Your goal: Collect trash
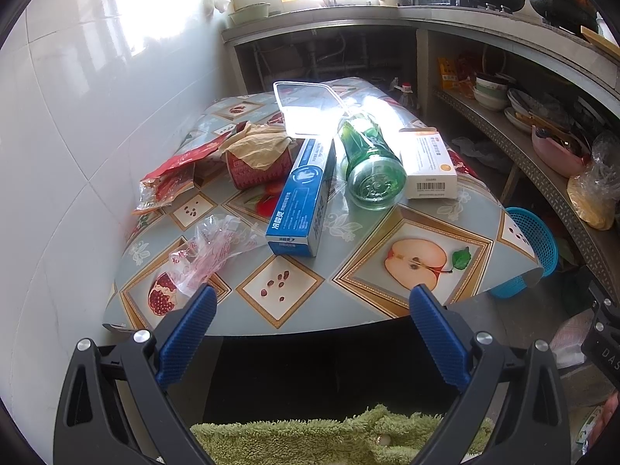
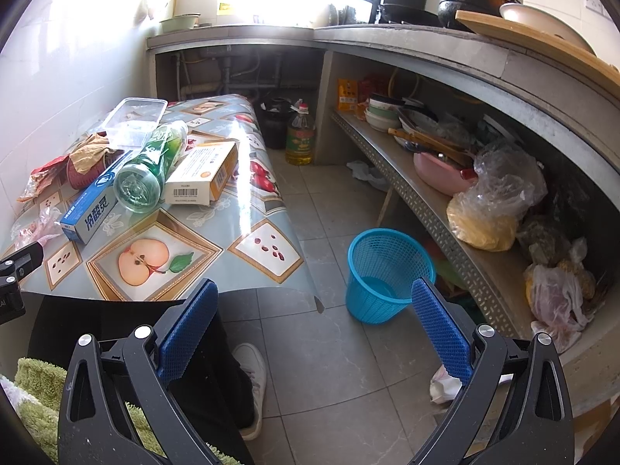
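Observation:
Trash lies on the fruit-patterned table [image 1: 407, 302]: a blue toothpaste box [image 1: 302, 201], a green bottle on its side [image 1: 370, 162], a white-and-orange box [image 1: 426, 162], a red cup with crumpled brown paper [image 1: 257, 155], a red wrapper [image 1: 174, 178], a clear plastic wrapper [image 1: 209, 255] and a clear tray [image 1: 310, 108]. My left gripper [image 1: 312, 298] is open and empty at the table's near edge. My right gripper [image 2: 314, 294] is open and empty, above the floor between the table [image 2: 248, 217] and a blue mesh wastebasket [image 2: 387, 275].
The wastebasket [image 1: 531, 248] stands on the tiled floor right of the table. A low shelf [image 2: 445, 209] along the right holds bowls, bags and utensils. An oil bottle [image 2: 300, 135] and a dark bin [image 2: 273, 120] stand beyond the table. A white wall bounds the left.

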`<control>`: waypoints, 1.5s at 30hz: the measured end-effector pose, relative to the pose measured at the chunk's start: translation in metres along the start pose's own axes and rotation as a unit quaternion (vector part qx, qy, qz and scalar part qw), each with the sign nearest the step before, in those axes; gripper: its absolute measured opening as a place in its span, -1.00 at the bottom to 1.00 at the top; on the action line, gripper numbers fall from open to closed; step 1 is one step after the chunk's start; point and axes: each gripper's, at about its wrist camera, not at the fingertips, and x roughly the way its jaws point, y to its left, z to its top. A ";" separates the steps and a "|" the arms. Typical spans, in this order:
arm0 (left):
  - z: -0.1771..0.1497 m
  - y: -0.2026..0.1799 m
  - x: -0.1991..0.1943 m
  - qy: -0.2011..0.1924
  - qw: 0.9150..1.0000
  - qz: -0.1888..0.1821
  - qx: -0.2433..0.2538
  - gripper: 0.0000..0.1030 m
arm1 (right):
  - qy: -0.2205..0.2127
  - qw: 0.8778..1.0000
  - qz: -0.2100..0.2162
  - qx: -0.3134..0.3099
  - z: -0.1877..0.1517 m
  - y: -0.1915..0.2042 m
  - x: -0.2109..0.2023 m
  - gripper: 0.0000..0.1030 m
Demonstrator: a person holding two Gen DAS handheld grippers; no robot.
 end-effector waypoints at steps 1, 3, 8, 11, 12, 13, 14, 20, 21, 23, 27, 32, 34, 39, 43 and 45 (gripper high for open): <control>0.000 0.000 0.000 0.000 1.000 0.000 0.000 0.89 | 0.000 1.000 0.000 0.000 0.000 0.000 0.000 0.85; -0.001 0.000 -0.001 0.000 1.000 0.000 0.000 0.89 | -0.001 1.000 -0.001 -0.001 0.000 0.000 -0.001 0.85; -0.001 0.001 0.000 0.001 1.000 0.000 0.000 0.89 | -0.001 1.000 0.000 -0.001 0.000 -0.001 -0.001 0.85; 0.000 0.000 0.000 0.000 1.000 0.000 0.000 0.89 | -0.001 1.000 0.000 0.000 0.000 -0.002 -0.001 0.85; 0.000 0.000 0.000 0.001 1.000 0.000 0.000 0.89 | -0.001 1.000 -0.001 -0.001 0.000 -0.002 -0.001 0.85; -0.001 0.000 0.000 0.001 1.000 0.000 0.000 0.89 | -0.001 1.000 -0.001 -0.001 0.000 -0.002 -0.001 0.85; -0.002 0.001 0.000 0.001 1.000 0.000 0.000 0.89 | -0.001 1.000 0.000 0.000 0.000 -0.002 -0.001 0.85; -0.004 0.001 0.001 0.002 1.000 0.000 0.000 0.89 | -0.001 1.000 -0.001 -0.001 -0.005 -0.004 0.001 0.85; -0.005 0.001 0.001 0.002 1.000 0.000 0.000 0.89 | -0.001 1.000 -0.001 0.000 -0.006 -0.005 0.001 0.85; -0.005 0.001 0.001 0.002 1.000 0.000 0.000 0.89 | -0.001 1.000 0.000 0.000 -0.008 -0.005 0.002 0.85; -0.005 0.001 0.001 0.002 1.000 0.000 -0.001 0.89 | -0.002 1.000 -0.002 0.000 0.006 0.002 -0.001 0.85; -0.006 0.000 0.001 0.003 1.000 0.000 -0.002 0.89 | -0.002 1.000 -0.002 0.000 0.005 0.003 -0.001 0.85; -0.007 0.000 0.001 0.003 1.000 -0.001 -0.001 0.89 | -0.003 1.000 -0.003 -0.001 0.005 0.000 -0.005 0.85; -0.008 -0.002 0.003 0.007 1.000 -0.004 -0.001 0.89 | -0.004 1.000 -0.004 -0.001 0.002 0.000 -0.006 0.85; -0.006 -0.001 0.005 0.010 1.000 -0.008 -0.003 0.89 | -0.004 1.000 -0.006 -0.002 0.002 -0.001 -0.005 0.85; -0.004 0.001 0.007 0.013 1.000 -0.011 -0.005 0.89 | -0.004 1.000 -0.006 -0.002 0.002 -0.001 -0.004 0.85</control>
